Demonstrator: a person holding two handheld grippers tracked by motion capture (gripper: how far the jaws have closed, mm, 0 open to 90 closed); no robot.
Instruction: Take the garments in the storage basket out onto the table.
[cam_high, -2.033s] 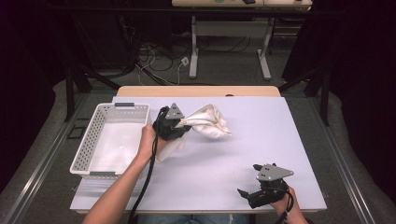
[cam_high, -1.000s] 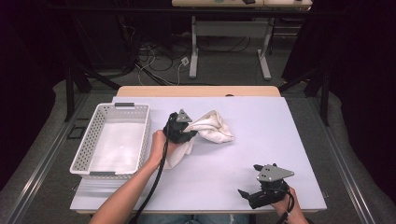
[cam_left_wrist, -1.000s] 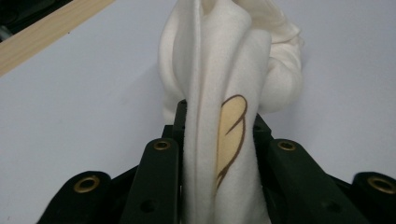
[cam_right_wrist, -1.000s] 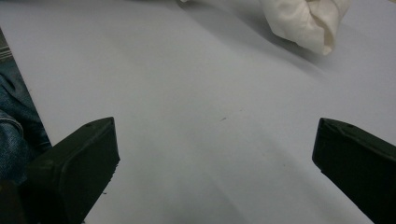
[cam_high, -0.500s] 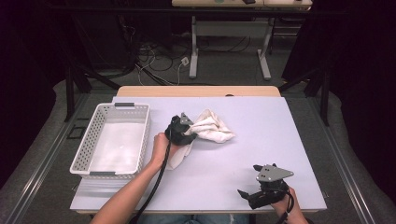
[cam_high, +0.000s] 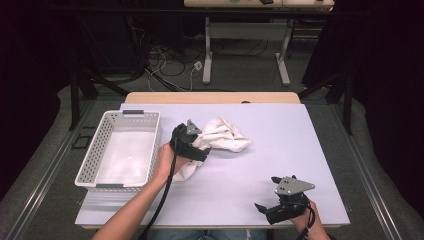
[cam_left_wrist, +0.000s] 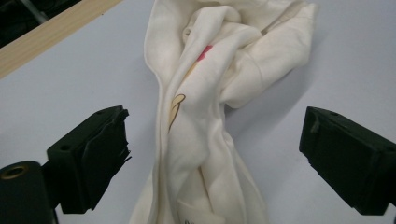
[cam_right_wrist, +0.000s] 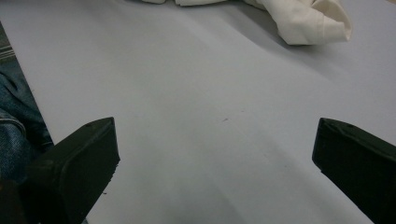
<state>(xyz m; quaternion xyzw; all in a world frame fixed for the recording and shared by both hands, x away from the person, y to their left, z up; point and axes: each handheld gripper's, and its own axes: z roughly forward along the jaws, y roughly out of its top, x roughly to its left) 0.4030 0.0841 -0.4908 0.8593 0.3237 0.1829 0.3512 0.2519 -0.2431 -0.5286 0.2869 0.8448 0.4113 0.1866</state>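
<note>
It looked like a lab or recording studio: black curtains (cam_high: 45, 60) enclosed the space, loose cables (cam_high: 165, 60) lay on the grey floor, and another desk's white legs (cam_high: 245, 45) stood beyond the paper-covered desk (cam_high: 300, 150).

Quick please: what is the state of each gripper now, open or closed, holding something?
Left gripper: open, jaws on either side of the cream cloth, not clamped.
Right gripper: open, holding nothing, over the bare table.

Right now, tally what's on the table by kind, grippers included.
Grippers: 2, left gripper, right gripper
White basket: 1
Cream cloth: 1
Total: 4
</note>
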